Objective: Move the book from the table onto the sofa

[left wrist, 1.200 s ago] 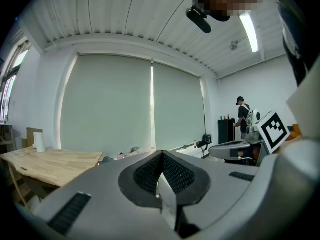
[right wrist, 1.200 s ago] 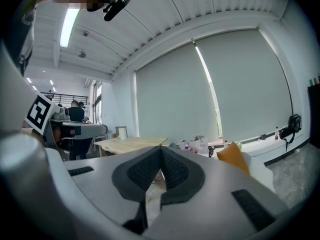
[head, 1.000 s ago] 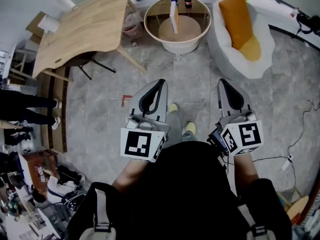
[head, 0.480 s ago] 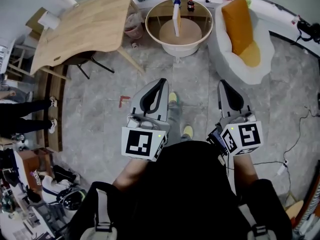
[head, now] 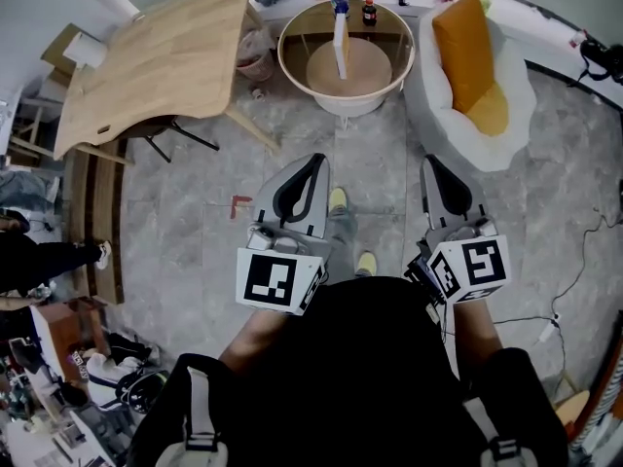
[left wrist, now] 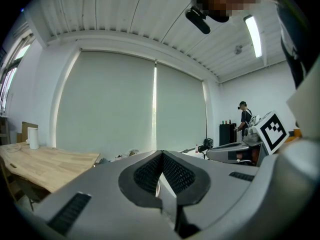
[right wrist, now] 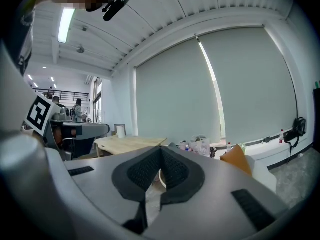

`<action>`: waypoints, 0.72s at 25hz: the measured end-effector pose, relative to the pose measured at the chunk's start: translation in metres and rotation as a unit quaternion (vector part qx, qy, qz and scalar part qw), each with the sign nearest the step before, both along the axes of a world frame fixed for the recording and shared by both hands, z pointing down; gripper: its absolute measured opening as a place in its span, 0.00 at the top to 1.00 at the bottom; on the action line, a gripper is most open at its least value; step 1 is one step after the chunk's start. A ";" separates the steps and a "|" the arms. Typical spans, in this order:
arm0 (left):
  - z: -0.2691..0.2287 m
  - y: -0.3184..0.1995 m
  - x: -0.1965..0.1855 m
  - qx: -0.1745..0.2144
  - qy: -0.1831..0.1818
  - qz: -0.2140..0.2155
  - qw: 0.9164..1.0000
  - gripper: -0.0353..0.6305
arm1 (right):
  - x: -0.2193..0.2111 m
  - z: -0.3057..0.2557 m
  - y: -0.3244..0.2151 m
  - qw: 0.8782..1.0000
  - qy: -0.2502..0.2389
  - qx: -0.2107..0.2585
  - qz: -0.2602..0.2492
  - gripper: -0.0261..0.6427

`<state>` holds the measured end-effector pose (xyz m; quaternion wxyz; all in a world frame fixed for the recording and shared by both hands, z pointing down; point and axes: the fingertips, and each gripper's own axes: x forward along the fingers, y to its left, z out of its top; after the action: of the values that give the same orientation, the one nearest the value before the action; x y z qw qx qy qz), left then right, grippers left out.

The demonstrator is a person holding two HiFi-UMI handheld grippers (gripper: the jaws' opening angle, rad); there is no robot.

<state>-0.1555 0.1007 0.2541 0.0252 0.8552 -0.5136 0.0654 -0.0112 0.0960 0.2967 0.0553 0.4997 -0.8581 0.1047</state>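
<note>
The book [head: 340, 45] is thin and pale and stands upright on the round table [head: 292, 61] at the top of the head view. The sofa [head: 516, 115] is a white seat with an orange cushion [head: 465, 37], to the right of that table. My left gripper [head: 313, 158] and right gripper [head: 429, 161] are held side by side over the floor, well short of the table, pointing toward it. Both are shut with nothing between the pads. In the left gripper view the jaws [left wrist: 162, 155] meet; in the right gripper view the jaws [right wrist: 161, 150] meet too, with the cushion [right wrist: 235, 159] beyond.
A large wooden table [head: 156, 56] with slanted legs stands at the left, seen also as the wooden table [right wrist: 130, 143]. Two bottles [head: 367, 8] stand at the round table's far rim. Clutter and a person's legs [head: 54, 256] lie along the left edge. A cable [head: 584, 251] runs across the floor at the right.
The floor has slid down the head view as the person steps toward the round table. Both grippers keep their pose and stay shut. The legs at the left have shifted.
</note>
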 end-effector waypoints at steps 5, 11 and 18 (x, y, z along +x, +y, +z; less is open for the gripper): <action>0.006 -0.032 -0.002 -0.003 0.002 0.005 1.000 0.93 | -0.004 0.004 -0.032 1.000 -0.007 -0.006 -0.002 0.94; 0.010 -0.070 -0.003 -0.010 0.001 0.010 1.000 0.93 | -0.007 0.005 -0.068 1.000 -0.018 -0.011 -0.003 0.94; 0.015 -0.109 -0.013 -0.024 0.004 0.014 1.000 0.94 | -0.019 0.005 -0.105 1.000 -0.023 -0.018 -0.003 0.94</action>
<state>-0.1687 -0.0084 0.2688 0.0469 0.8616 -0.4998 0.0751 -0.0304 -0.0094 0.3014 0.0449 0.4933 -0.8587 0.1319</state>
